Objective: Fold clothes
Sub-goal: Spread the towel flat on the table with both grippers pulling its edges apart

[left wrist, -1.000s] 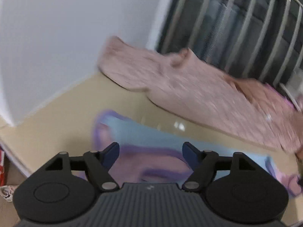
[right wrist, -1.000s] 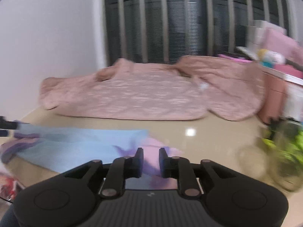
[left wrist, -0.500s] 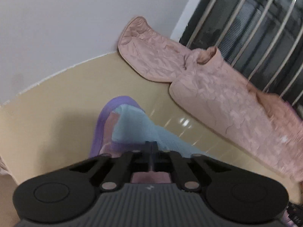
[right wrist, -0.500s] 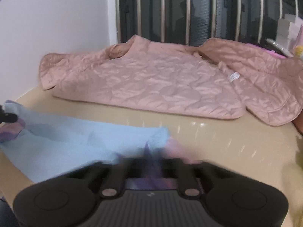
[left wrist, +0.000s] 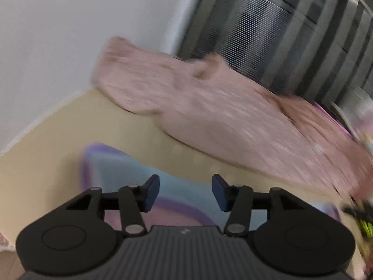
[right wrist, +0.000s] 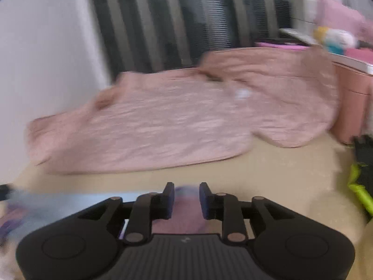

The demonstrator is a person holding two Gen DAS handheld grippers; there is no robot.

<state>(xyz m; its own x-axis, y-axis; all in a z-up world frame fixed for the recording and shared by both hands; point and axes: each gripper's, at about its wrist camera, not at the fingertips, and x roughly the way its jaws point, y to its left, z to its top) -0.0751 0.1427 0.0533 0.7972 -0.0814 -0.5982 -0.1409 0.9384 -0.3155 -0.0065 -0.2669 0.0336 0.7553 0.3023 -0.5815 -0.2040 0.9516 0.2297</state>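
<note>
A light blue garment with purple trim and a pink panel (left wrist: 121, 170) lies flat on the beige table (left wrist: 46, 144), right under both grippers. My left gripper (left wrist: 185, 192) is open and empty just above its left end. My right gripper (right wrist: 185, 198) is open with a narrower gap, above the garment's pink and purple right end (right wrist: 186, 212); the blue part (right wrist: 58, 205) stretches to the left. A large pink quilted jacket (left wrist: 221, 116) lies spread along the table's far side, also in the right wrist view (right wrist: 163, 126).
A white wall (left wrist: 58, 35) bounds the table on the left, a barred dark window (right wrist: 186, 18) at the back. A pink box (right wrist: 352, 107) with toys on top and a green and black object (right wrist: 361, 182) stand at the right.
Both grippers were shut on the blue garment half a second ago and have opened, letting it go. It now lies on the table; both views are blurred from motion.
</note>
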